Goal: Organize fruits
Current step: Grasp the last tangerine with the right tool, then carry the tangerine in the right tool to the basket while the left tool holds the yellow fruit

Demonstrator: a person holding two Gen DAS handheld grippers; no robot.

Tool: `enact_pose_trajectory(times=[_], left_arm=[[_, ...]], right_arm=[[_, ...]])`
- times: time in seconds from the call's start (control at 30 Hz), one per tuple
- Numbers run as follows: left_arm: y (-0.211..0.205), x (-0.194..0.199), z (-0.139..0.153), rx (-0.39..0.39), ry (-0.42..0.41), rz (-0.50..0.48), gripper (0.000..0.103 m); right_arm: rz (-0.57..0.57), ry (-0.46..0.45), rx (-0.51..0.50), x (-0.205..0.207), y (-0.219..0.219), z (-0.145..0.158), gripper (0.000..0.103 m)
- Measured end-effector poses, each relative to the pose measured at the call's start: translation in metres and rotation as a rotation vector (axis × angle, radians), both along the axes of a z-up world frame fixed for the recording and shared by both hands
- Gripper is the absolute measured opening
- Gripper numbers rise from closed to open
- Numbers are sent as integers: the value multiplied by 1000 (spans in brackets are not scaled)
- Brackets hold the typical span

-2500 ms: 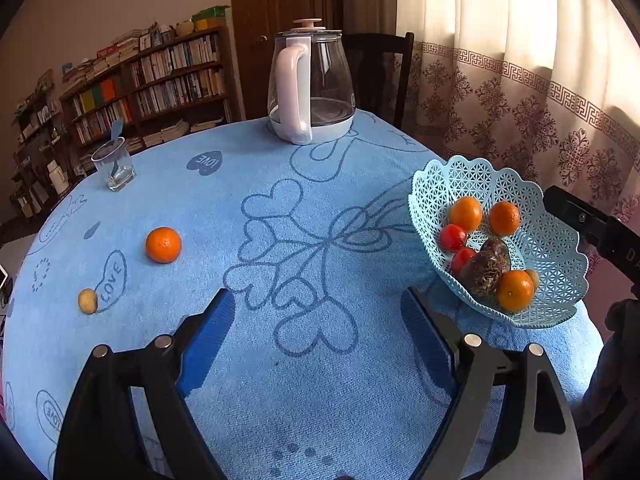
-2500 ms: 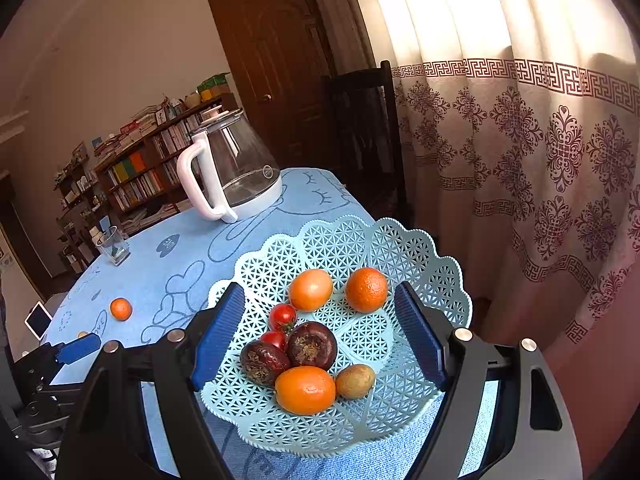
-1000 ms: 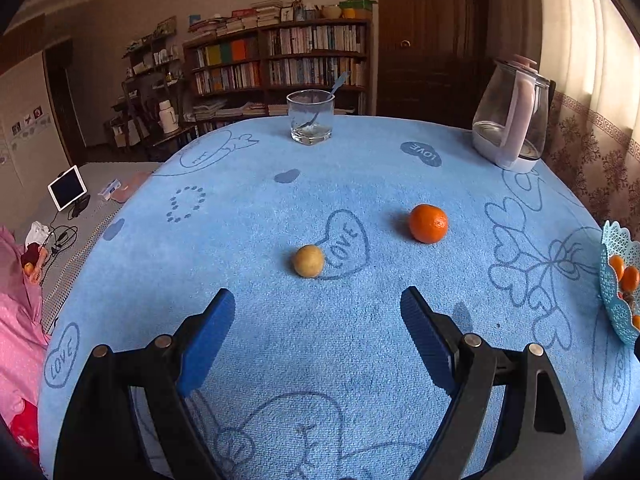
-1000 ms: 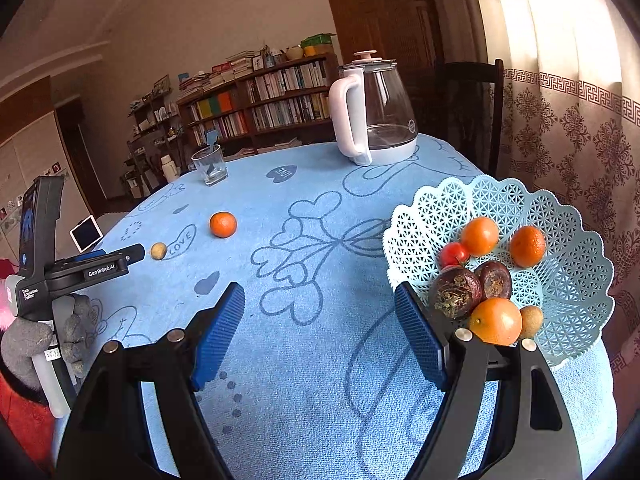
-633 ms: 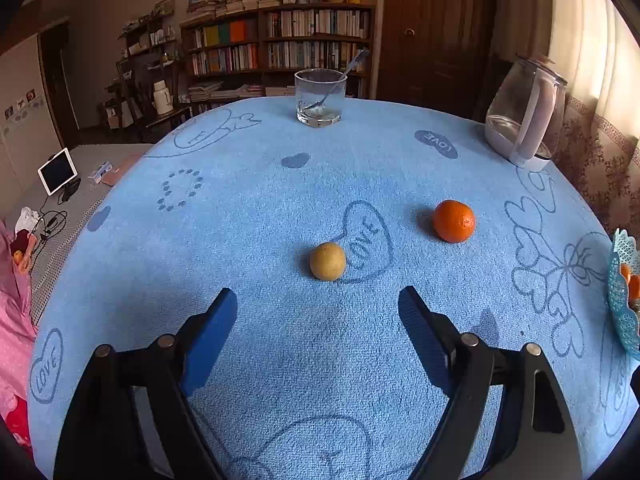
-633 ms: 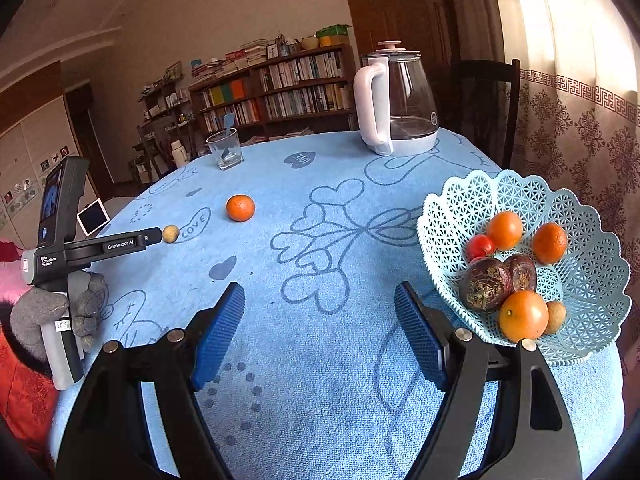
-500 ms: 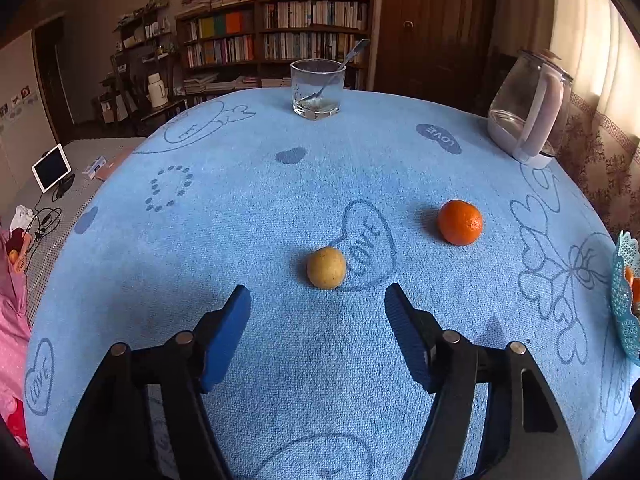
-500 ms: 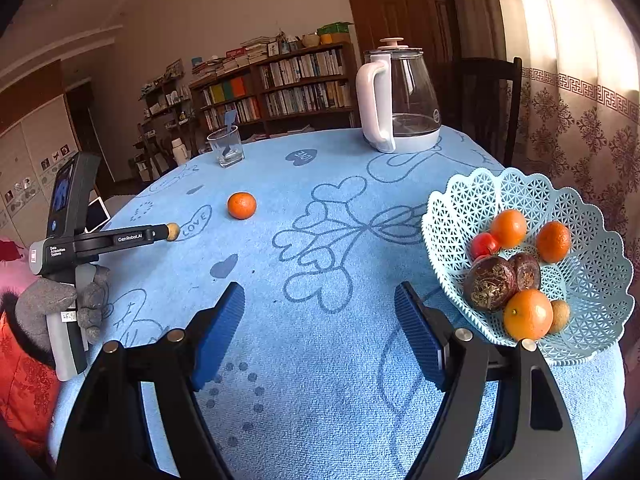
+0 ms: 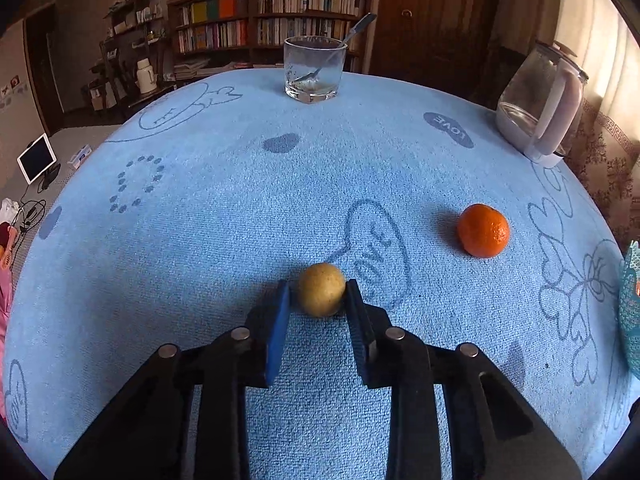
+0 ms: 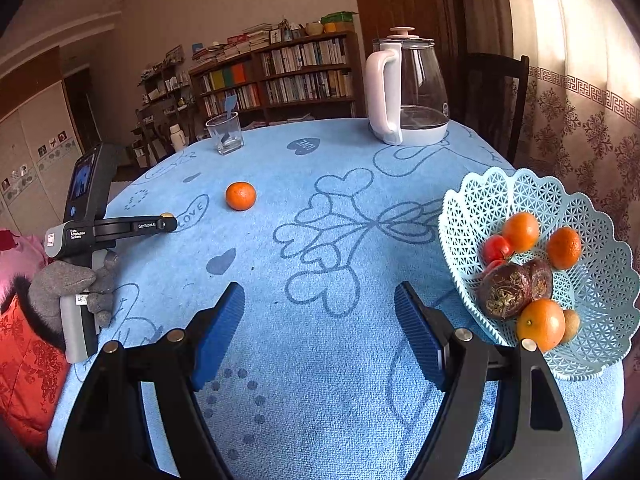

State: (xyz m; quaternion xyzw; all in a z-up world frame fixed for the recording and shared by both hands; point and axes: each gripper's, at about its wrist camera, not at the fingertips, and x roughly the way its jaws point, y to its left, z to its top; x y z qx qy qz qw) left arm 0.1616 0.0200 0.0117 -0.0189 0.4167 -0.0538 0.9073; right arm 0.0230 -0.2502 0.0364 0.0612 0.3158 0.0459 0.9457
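My left gripper is shut on a small round yellow-brown fruit that rests on the blue tablecloth. An orange lies to its right; it also shows in the right wrist view. My right gripper is open and empty above the cloth, left of the light blue lattice fruit basket, which holds several oranges, small red fruits, dark fruits and a small brown one. The left gripper appears in the right wrist view at far left.
A glass with a spoon stands at the table's far side. A glass kettle with a white handle stands at the back right, with a dark chair behind it. Bookshelves line the far wall.
My left gripper has moved forward to the yellow-brown fruit and shut its jaws on it. The right gripper has barely moved and stays open.
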Motion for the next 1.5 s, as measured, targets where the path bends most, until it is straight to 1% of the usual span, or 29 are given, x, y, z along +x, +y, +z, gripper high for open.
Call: enact_pose_trajectory(times=[0.07,0.2,0.4,0.57,0.77,0.87,0.93,1.13,1.2,1.27,1.33,1.5], left_arm=[[5,-4,1,-30,-13,13,25],[13,-14,10,-47,-74,58,25],[21,-25,19,-57,-138,107,25],[25,-27,19,-44,-148,138,25],[26,-29,21,-28,-164,156,25],[28,-29,22,-32,-161,163,25],[30,-28,21,-37,-155,169,25],[33,-27,21,-46,-150,177,25],[32,-28,22,-45,-153,174,25],[32,-28,23,-42,-154,173,25],[32,-28,23,-42,-155,172,25],[29,-28,23,-35,-159,165,25]], right_arm=[[10,7,14,11,2,3,79],[28,37,48,39,9,4,79],[50,69,33,85,38,1,79],[83,122,38,124,64,-8,79],[110,166,9,161,93,-16,79],[107,184,9,176,101,-19,75],[103,194,4,183,106,-21,72],[93,207,-41,194,117,-27,69],[84,218,-36,199,117,-29,64],[74,223,-31,203,118,-31,62],[74,233,-36,206,120,-34,57],[65,226,-82,205,125,-38,51]])
